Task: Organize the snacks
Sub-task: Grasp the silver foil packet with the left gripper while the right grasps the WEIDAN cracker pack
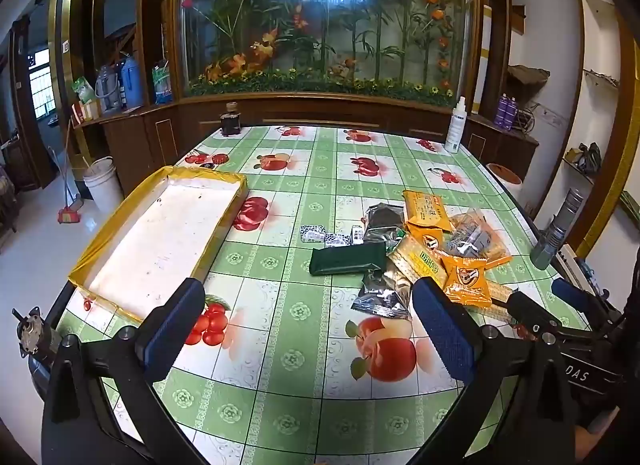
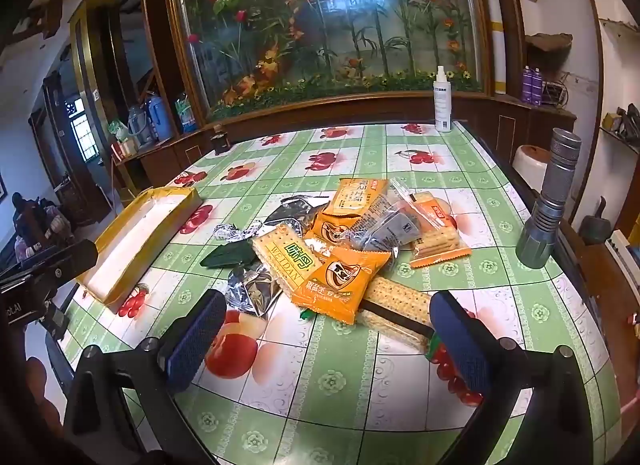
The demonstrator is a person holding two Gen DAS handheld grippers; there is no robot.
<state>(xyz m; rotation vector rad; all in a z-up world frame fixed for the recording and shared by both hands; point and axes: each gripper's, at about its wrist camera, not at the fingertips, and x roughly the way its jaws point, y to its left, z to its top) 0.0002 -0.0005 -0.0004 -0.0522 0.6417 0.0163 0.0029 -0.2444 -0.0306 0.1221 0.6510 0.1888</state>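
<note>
Two wrist views, both low over the worktop

We look forward from each tool toward the planted glass wall; ours on the left sits nearer the tray, the right close behind the snack pile. Both share pile, tray and spray bottle.

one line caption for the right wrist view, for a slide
Open right gripper faces a pile of snack packets on the fruit-print table, yellow-edged tray at left.
</note>
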